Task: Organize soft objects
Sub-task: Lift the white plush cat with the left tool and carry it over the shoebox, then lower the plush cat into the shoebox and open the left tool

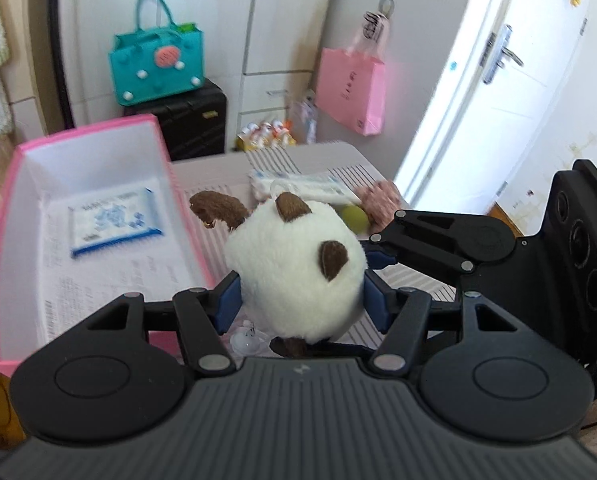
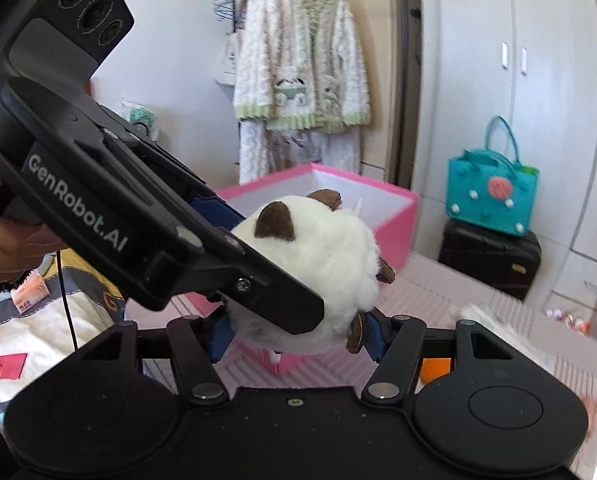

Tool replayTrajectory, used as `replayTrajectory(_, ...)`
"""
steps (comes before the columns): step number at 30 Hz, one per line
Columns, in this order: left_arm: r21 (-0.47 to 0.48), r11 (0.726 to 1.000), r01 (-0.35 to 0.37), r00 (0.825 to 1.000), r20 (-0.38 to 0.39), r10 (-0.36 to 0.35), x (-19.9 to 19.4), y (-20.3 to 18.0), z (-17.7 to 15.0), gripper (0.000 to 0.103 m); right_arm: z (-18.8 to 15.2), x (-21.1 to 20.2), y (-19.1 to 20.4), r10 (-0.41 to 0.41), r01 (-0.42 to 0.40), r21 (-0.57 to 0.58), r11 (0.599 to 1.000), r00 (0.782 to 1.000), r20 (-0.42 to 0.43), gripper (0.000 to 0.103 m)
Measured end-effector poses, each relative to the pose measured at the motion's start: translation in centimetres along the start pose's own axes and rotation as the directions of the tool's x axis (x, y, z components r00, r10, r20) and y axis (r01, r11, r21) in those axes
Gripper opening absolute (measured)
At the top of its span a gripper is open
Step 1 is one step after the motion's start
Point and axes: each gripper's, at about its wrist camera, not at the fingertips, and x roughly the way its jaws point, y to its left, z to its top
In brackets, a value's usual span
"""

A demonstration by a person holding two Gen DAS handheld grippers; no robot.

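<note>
Both claws are on the same white plush toy (image 1: pixel 298 268), round body with brown ears, held in the air above the striped pink desk (image 1: pixel 414 284). Left claw (image 1: pixel 298 300): blue pads (image 1: pixel 228 304) pressed into the plush flanks on both sides, clamped on it. Right claw (image 2: pixel 298 330): blue pads sit on either side of the lower part of the plush; the left claw's black finger crosses in front in the right wrist view, so actual pad contact is hard to read, and I cannot tell if the right claw really grips. Landmark is the pink storage box (image 1: pixel 14 184), open top, white inside. The plush hangs just beside the box's near right corner, not over the opening. Inside the box, a blue-and-white flat packet (image 1: pixel 112 222) lies on the floor of it. Beyond the plush, away from the box: a long blue-white packet (image 1: pixel 306 188), a small green ball (image 1: pixel 355 218) and a pink fluffy item (image 1: pixel 380 200) lie close together on the desk. Behind the box, a teal handbag (image 1: pixel 158 66) sits on top of a black suitcase (image 1: pixel 194 124). A pink paper bag (image 1: pixel 350 90) hangs on the wardrobe further away from the box. In the right wrist view a fuzzy white-and-green robe (image 2: pixel 302 76) hangs behind the box, and a hand (image 2: pixel 6 240) grips the left claw's handle.
</note>
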Motion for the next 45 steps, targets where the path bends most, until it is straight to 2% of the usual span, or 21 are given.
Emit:
replayTrajectory(3, -0.022, 0.999, -0.027, 0.999, 0.02, 0.028, -1.0, 1.3, 0.9, 0.061, 1.7, 1.3, -0.1, 0.033, -0.033, 0.008, 0.999, 0.999, 0.004, 0.067)
replayTrajectory(10, -0.067, 0.992, -0.106, 0.992, 0.057, 0.11, -1.5, 4.9, 3.5, 0.061, 5.5, 6.2, -2.2, 0.129, -0.129, 0.108, 0.986, 0.992, 0.003, 0.066)
replayTrajectory(16, -0.153, 0.98, -0.126, 0.989, 0.062, 0.136, -0.3, 9.4, 5.9, 0.061, 7.8, 11.0, -3.4, 0.154, -0.15, 0.117, 0.982, 0.988, -0.025, 0.065)
replayTrajectory(24, -0.272, 0.951, -0.149, 0.987, 0.017, 0.159, 3.2, 15.7, 7.6, 0.061, 9.8, 18.5, -4.7, 0.139, -0.132, 0.063, 0.989, 0.982, -0.127, 0.065)
replayTrajectory(30, -0.377, 0.916, -0.137, 0.99, -0.024, 0.138, 6.4, 20.3, 8.1, 0.061, 10.6, 22.7, -5.8, 0.094, -0.094, 0.01, 0.996, 0.977, -0.194, 0.064)
replayTrajectory(38, -0.452, 0.883, -0.127, 0.992, -0.062, 0.111, 9.6, 23.5, 8.1, 0.06, 10.6, 26.1, -6.4, 0.064, -0.07, -0.012, 0.997, 0.952, -0.299, 0.064)
replayTrajectory(45, -0.495, 0.861, -0.12, 0.992, -0.083, 0.091, 10.9, 24.6, 7.8, 0.06, 10.7, 26.8, -6.0, 0.022, -0.042, -0.052, 0.998, 0.938, -0.345, 0.064)
